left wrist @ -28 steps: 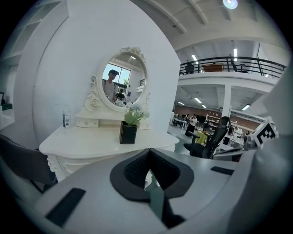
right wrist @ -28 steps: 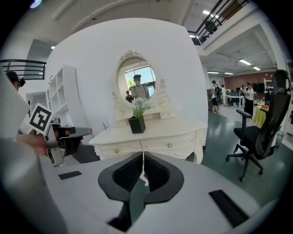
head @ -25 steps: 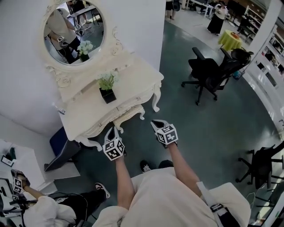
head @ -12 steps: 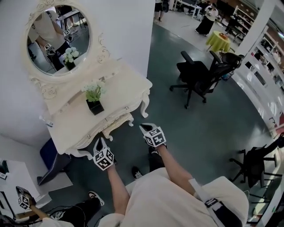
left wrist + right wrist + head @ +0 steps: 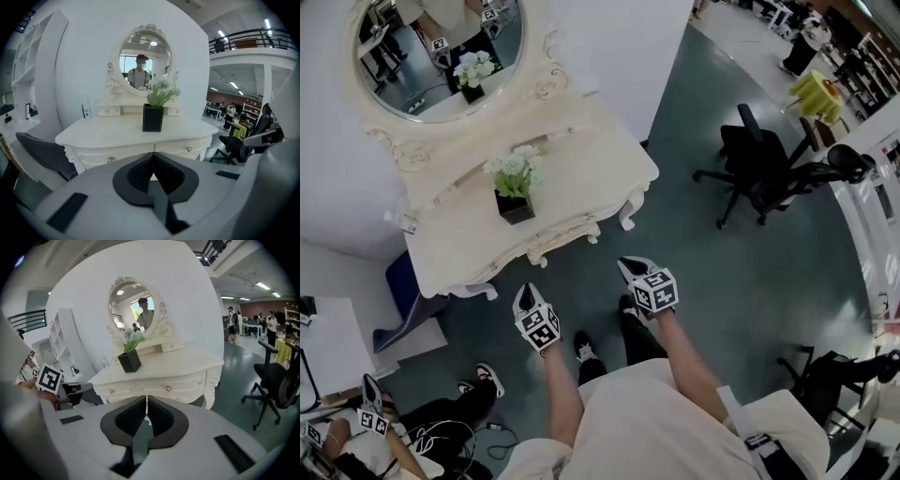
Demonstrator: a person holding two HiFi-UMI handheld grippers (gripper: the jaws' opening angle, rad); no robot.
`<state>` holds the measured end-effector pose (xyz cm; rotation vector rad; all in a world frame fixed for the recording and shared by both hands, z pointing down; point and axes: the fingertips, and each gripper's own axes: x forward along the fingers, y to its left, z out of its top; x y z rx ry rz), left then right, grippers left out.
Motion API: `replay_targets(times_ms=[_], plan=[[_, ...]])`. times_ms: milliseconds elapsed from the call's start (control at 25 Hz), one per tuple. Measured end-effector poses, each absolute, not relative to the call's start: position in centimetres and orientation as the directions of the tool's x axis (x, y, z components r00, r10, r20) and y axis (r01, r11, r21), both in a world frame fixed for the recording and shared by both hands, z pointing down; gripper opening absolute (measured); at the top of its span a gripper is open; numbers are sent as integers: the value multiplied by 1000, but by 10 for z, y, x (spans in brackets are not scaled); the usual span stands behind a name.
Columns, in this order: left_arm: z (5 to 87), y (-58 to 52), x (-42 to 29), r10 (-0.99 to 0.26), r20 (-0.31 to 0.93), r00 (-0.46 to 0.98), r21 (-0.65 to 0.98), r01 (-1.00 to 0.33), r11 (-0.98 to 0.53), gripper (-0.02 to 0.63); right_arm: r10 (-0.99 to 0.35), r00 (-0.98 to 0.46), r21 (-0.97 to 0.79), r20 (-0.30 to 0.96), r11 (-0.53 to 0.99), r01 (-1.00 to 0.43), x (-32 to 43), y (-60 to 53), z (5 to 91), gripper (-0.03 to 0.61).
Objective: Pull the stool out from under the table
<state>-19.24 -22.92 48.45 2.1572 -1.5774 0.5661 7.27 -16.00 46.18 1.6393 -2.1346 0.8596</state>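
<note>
Two grippers in front of the dressing table [image 5: 586, 178]
Left gripper [image 5: 524, 294] and right gripper [image 5: 631, 266]: both jaws together, holding nothing.

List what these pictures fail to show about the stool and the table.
- Stool: head view, the table top covers all but its front edge.
- Stool: both gripper views, largely blocked by the shut left gripper and right gripper.
- Mirror: head view, cut off by the top edge.
- Bottle label: left gripper view, too small.
</note>
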Motion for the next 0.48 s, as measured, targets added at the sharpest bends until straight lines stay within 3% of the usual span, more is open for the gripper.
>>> replay_targets(times_ms=[280, 480], plan=[[528, -225, -158, -767, 588, 257, 101, -964, -246, 15, -703, -323, -291, 633, 171, -941, 111, -176, 522, 46], [566, -229, -142, -757, 601, 257, 122, -965, -232, 15, -668, -352, -242, 656, 256, -936, 129, -199, 569, 46]])
